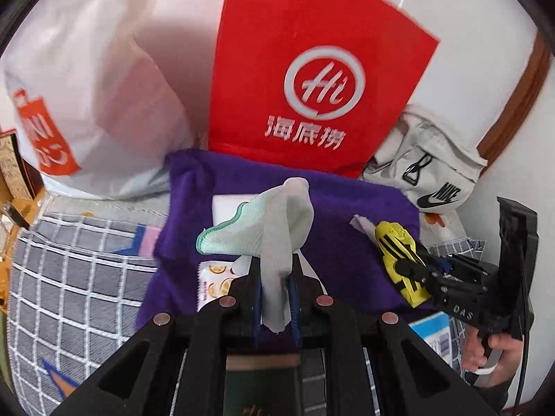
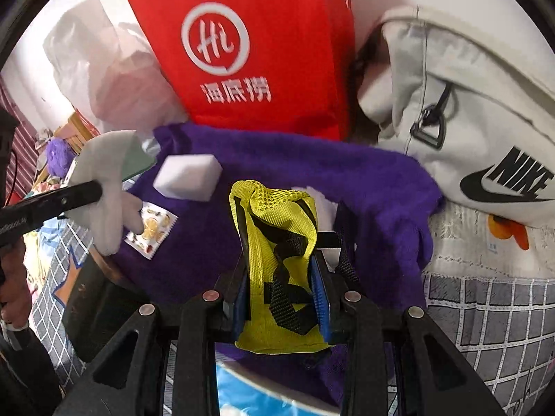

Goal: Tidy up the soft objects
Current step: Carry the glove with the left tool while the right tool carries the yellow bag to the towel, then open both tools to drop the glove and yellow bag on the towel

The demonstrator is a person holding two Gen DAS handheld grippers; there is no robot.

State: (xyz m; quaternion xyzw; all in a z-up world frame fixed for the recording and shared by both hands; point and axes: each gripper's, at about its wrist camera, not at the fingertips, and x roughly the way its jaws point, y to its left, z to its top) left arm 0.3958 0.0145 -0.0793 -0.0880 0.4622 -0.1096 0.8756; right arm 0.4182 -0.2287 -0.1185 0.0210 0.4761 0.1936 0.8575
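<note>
The pale cloth (image 1: pixel 277 228), limp and light, droops from the left claw (image 1: pixel 274 277), which pinches it by one fold above the purple towel (image 1: pixel 347 249). The right claw (image 2: pixel 284 291) clamps a bunched yellow mesh bag (image 2: pixel 277 242), equally floppy; both want gripping by a gathered bunch, not an edge.

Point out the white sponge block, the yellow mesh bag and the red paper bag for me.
White sponge block (image 2: pixel 187 177), right wrist view, on its top face.
Yellow mesh bag (image 2: pixel 277 298), right wrist view, on its body between the claw's pads.
Red paper bag (image 1: pixel 312 27), left wrist view, on its front above the logo.
</note>
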